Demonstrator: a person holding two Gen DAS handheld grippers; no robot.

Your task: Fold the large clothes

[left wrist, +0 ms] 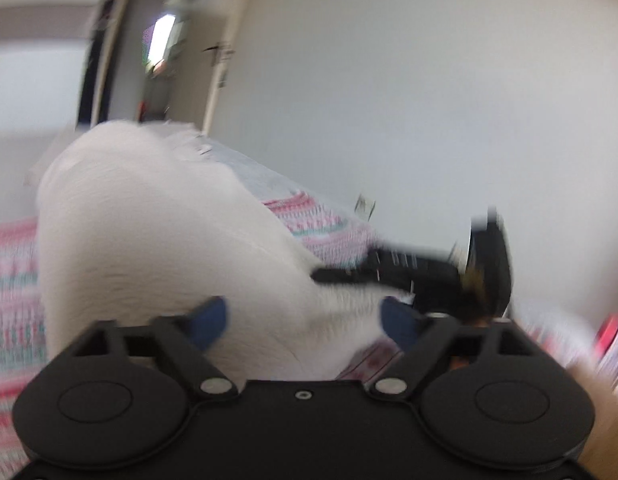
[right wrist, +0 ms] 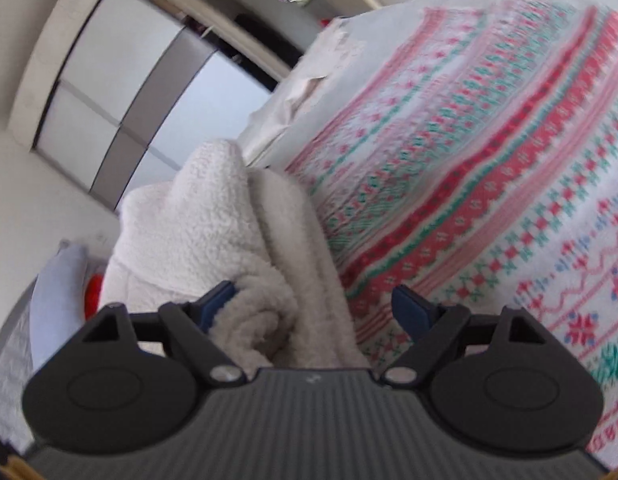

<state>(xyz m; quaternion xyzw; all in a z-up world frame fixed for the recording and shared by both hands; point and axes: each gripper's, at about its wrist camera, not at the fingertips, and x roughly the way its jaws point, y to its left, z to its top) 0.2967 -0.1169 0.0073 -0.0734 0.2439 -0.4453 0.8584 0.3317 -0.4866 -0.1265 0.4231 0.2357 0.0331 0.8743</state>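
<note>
A white fleece garment (left wrist: 157,232) lies bunched on a bed with a pink, red and green patterned cover (left wrist: 13,280). My left gripper (left wrist: 305,316) is open, its blue-padded fingers spread on either side of the fleece below it. In the left wrist view my right gripper (left wrist: 421,272) shows as a black blurred shape at the garment's right edge. In the right wrist view the fleece (right wrist: 229,248) lies in thick folds along the bed's left side. My right gripper (right wrist: 313,308) is open with the fleece roll between the fingers, against the left one.
The patterned cover (right wrist: 489,184) fills the right of the right wrist view. White pillows (right wrist: 309,88) lie at the bed's far end. A window (right wrist: 121,88) and a plain wall (left wrist: 429,100) stand behind. A light blue object (right wrist: 57,300) sits beside the bed.
</note>
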